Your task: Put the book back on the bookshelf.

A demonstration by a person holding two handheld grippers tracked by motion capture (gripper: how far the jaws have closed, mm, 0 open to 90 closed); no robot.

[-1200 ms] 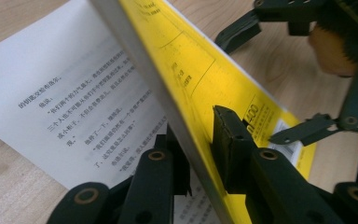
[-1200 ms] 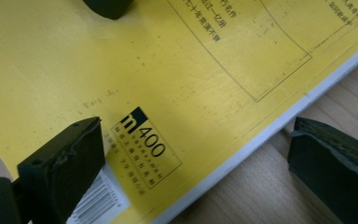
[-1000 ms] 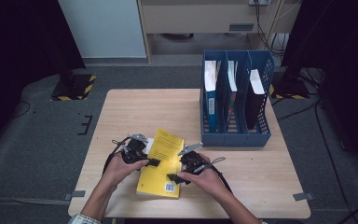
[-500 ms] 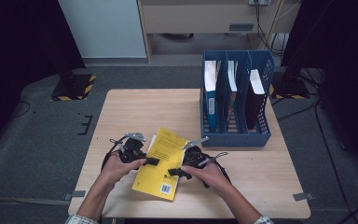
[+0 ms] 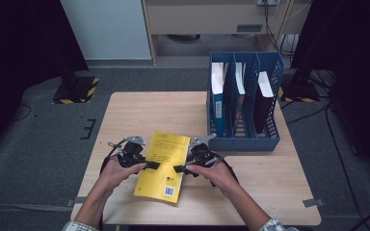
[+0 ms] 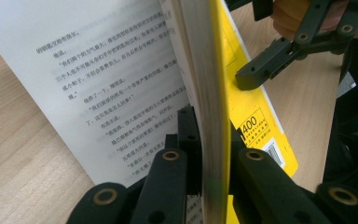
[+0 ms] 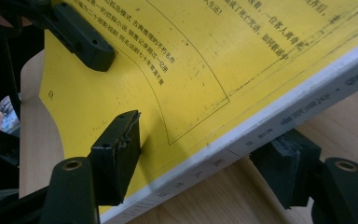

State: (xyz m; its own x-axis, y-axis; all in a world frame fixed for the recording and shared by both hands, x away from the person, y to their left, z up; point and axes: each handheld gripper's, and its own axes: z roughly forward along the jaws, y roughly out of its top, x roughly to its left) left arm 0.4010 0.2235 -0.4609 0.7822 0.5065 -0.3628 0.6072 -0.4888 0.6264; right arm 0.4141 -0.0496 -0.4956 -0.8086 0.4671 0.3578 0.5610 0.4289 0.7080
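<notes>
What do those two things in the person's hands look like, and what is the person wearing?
Each tool is black, with two blocky jaws joined by flat links on brass-coloured rivets. The left tool and the right tool each carry a grey three-cornered plate on top and trail a black cable. Checked sleeves show at the person's wrists.

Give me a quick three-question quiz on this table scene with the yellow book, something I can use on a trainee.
1. True or false: the left gripper is clamped on the yellow book.
2. Which edge of the book do the right gripper jaws straddle: A the spine, B the open page edge?
3. What stands at the far right of the table?

Key
1. True: in the left gripper view its jaws pinch the cover and some pages, lifting them off a printed page.
2. A: one jaw lies above the cover, one below the spine; they have just been closing.
3. A blue file rack holding books and folders.
</notes>
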